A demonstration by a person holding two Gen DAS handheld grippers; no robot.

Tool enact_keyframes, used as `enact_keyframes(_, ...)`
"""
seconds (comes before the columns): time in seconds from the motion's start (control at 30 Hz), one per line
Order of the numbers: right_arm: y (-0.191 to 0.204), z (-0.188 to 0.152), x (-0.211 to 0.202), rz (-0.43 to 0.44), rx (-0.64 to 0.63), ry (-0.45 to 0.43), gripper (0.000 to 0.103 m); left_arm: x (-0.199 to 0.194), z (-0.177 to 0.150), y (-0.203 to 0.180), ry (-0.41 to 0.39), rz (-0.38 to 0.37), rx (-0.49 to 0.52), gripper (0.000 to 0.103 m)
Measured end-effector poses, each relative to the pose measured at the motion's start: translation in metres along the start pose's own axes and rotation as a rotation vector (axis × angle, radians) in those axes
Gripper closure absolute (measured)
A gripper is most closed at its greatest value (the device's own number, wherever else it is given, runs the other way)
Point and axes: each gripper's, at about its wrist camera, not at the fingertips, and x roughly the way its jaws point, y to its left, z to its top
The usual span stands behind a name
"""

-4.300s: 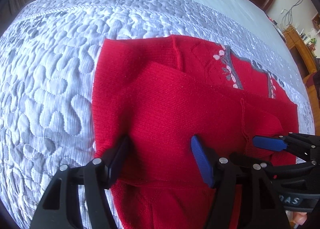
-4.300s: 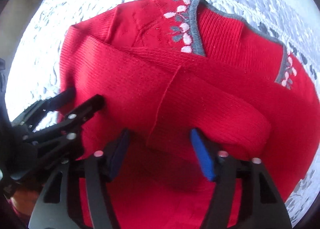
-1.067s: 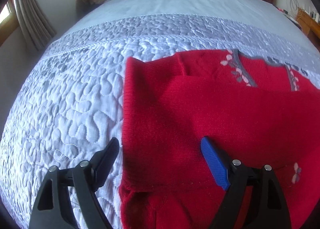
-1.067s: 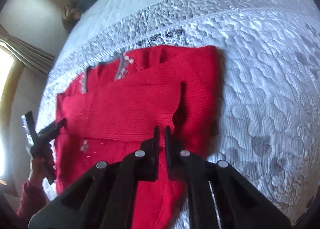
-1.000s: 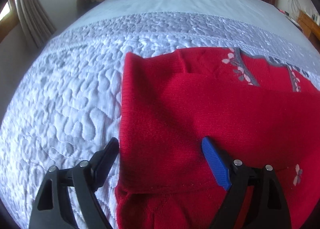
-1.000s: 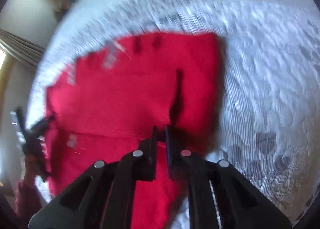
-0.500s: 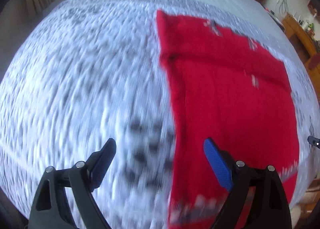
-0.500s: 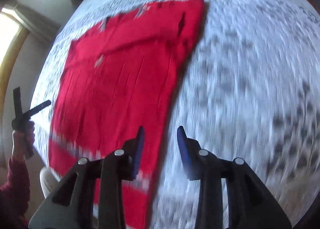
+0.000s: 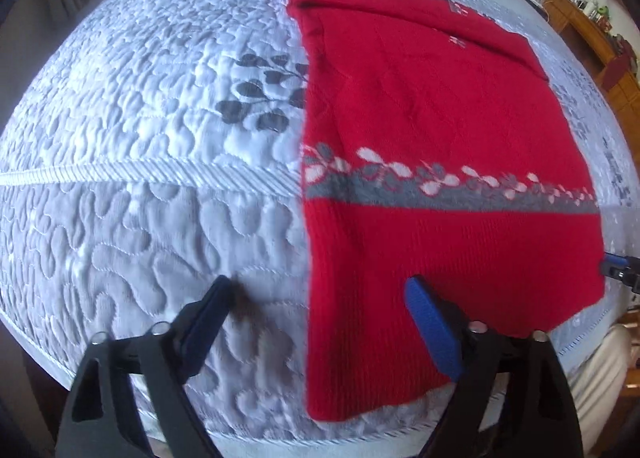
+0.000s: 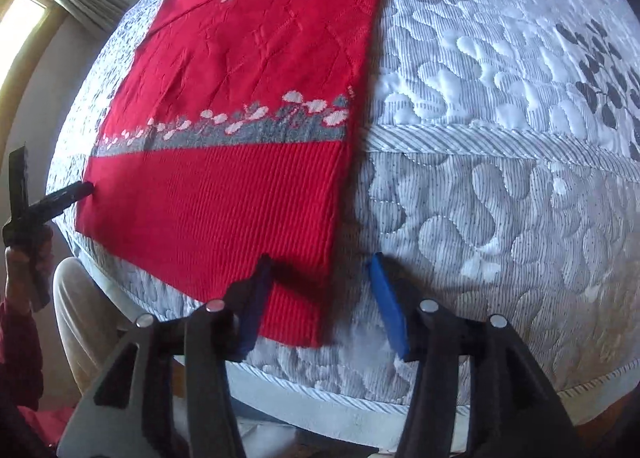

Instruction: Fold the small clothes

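The red sweater (image 9: 436, 129) lies flat on the quilted bedspread (image 9: 132, 137), hem nearest the cameras; its collar end, toward 12 o'clock, runs out of the right wrist view. The left gripper (image 9: 320, 310) hovers with jaws wide apart, straddling the sweater's left hem corner, holding nothing. The right gripper (image 10: 318, 294) is also spread, its dark finger (image 10: 254, 310) over the right hem corner; whether it touches the knit is unclear. The bed's near edge is partly hidden behind both tools.
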Motion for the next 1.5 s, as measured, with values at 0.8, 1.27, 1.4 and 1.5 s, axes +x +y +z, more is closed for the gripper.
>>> enact_keyframes(0.8,-0.002,0.034,-0.060,0.332,0.077,-0.125,0.096,-0.057,0.037,0.040,-0.066,-0.392,-0.249,0.096)
enact_keyframes(1.27,-0.047,0.269,-0.066,0.304,0.194,-0.184,0.096,-0.012,0.271,0.051,-0.223,-0.377,-0.372,0.096)
enact_keyframes(1.4,-0.057,0.345,-0.045,0.241,0.226,-0.167,0.095,0.018,0.338,0.042,-0.221,-0.331,-0.347,0.096)
enact_keyframes(1.5,-0.076,0.390,-0.014,0.175,0.302,-0.141,0.067,0.063,0.382,0.045,-0.166,-0.242,-0.377,0.075)
